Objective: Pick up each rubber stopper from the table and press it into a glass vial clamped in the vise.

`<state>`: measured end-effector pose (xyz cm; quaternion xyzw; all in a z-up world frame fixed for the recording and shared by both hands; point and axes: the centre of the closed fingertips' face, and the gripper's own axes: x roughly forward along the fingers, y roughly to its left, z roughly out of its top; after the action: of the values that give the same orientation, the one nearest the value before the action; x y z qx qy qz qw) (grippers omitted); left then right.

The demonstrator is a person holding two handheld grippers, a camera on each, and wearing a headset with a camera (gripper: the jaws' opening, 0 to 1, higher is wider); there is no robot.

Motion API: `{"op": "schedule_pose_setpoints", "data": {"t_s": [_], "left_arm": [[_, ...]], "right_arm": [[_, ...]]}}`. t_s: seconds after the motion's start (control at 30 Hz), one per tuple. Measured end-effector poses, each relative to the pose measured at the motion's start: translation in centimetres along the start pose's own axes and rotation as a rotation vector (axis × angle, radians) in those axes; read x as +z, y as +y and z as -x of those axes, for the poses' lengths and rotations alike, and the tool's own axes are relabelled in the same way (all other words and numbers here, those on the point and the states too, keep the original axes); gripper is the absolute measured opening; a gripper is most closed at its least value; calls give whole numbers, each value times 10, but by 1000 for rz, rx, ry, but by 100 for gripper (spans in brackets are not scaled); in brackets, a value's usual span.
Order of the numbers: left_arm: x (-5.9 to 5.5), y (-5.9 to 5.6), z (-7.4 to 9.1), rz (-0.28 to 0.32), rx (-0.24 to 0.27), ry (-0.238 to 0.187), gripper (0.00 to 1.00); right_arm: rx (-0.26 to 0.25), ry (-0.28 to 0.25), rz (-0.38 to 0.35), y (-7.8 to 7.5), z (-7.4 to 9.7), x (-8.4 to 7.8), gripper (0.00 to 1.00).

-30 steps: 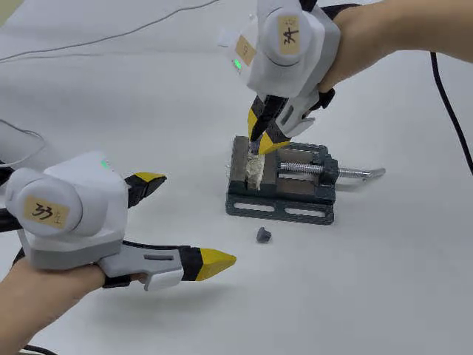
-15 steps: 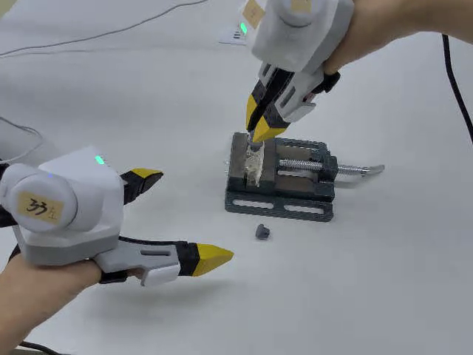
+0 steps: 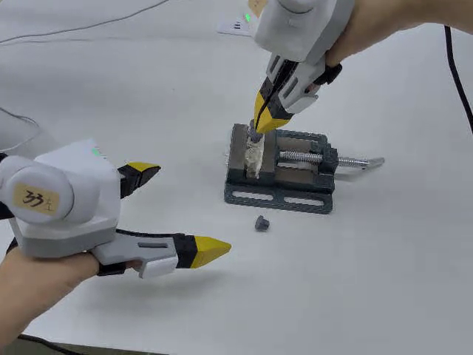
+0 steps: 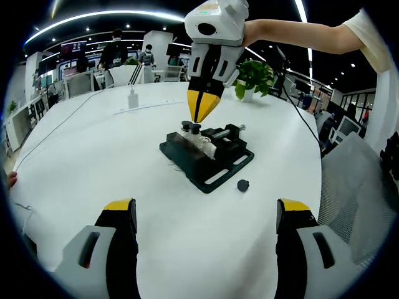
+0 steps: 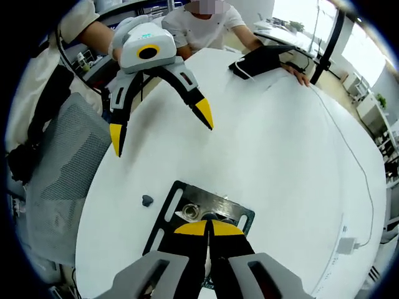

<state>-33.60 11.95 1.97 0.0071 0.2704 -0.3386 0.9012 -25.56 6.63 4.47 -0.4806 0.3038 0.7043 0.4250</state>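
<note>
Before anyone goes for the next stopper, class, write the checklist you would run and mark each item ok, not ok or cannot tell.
1. Vise flat on the table: ok.
2. Left gripper open and holding nothing: ok.
3. Loose rubber stopper lying alone on the table, apart from the vise: ok.
4. Right gripper clear of the vials: not ok, its shut tips sit right over their tops.
5. Stopper under those tips fully seated: cannot tell, the tips hide it.
6. An unstoppered vial left in the vise: cannot tell.
</note>
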Motion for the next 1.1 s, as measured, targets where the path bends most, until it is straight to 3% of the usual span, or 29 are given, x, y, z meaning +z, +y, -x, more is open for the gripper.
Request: {"op": "schedule_pose_setpoints", "data": {"t_s": [0.37,0.5,0.6,0.87,1.1], "left_arm": [[-4,1,0,9,2,1,91],[-4,0,0,12,0,1,91],[-4,0,0,12,0,2,91],[-1,1,-1,11,1,-4,91],[-2,2,-2,13,0,-6,91]], "right_arm": [[26,19,0,1,-2,0,0],[56,38,-74,-4,-4,-1,0],[68,49,-53,-10,-7,-2,0],[52,46,-77,-8,-7,-3,0],[46,76,-73,-11,-7,-5,0]]}}
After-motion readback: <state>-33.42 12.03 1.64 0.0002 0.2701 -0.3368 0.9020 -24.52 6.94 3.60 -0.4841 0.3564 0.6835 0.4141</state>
